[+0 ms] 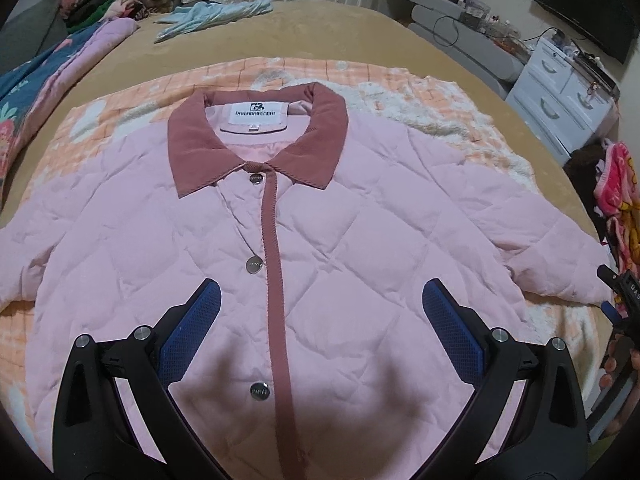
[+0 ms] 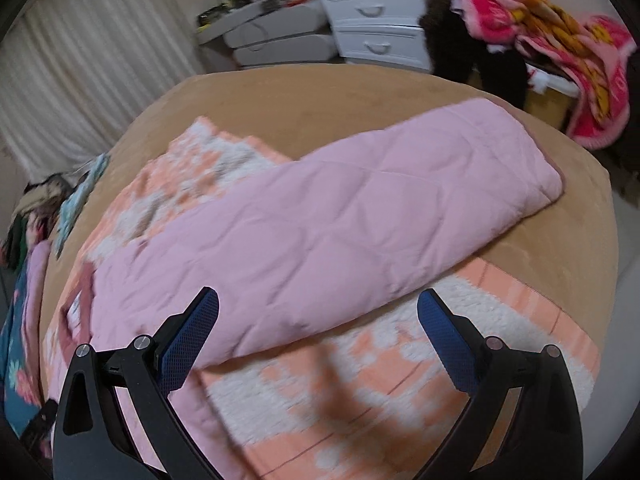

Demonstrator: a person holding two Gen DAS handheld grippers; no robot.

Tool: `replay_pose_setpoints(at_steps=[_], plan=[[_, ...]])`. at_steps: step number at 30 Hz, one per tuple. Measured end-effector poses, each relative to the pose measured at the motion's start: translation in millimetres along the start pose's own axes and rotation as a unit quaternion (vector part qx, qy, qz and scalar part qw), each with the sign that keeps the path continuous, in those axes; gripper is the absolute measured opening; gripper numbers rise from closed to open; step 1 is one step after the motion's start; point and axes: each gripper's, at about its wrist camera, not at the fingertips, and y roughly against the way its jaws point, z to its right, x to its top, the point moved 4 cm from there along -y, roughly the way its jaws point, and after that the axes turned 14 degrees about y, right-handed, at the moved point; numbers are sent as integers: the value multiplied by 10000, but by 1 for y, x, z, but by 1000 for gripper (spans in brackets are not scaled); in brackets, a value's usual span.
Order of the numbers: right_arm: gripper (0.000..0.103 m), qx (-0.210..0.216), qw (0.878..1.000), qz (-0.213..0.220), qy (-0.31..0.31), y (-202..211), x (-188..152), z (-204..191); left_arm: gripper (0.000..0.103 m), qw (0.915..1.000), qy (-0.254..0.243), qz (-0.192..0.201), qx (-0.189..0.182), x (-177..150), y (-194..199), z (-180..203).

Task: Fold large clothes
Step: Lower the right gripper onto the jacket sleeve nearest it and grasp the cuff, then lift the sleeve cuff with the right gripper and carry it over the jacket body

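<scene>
A quilted pink jacket with a ribbed rose collar lies flat on a fuzzy orange blanket. Left tongs and right tongs gape wide, empty; the sleeve stretches toward 2 o'clock.

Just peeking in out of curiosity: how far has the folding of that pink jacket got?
Barely begun. The pink jacket lies flat and buttoned on the orange blanket. Both grippers, left and right, are open, holding nothing. The sleeve is spread out; every fold remains.
</scene>
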Motion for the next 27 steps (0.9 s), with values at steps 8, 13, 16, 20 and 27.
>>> replay_pose_setpoints(at_steps=[8,13,16,20,27], plan=[[99,-273,9968,-126,-735,-29,3,50,95,9999,-23,-57,91,5,-25,5],[99,-443,9895,-152,-1365,-47,6,89,95,9998,-6,-82,177,12,-37,6],[99,-333,9823,-166,-1838,-59,6,111,95,9996,36,-94,264,16,-42,2],[99,-184,9762,143,-2157,-64,14,127,95,9993,86,-78,364,20,-44,-3],[39,218,9606,645,-2694,-62,17,150,95,9990,127,-20,424,28,-39,-11]])
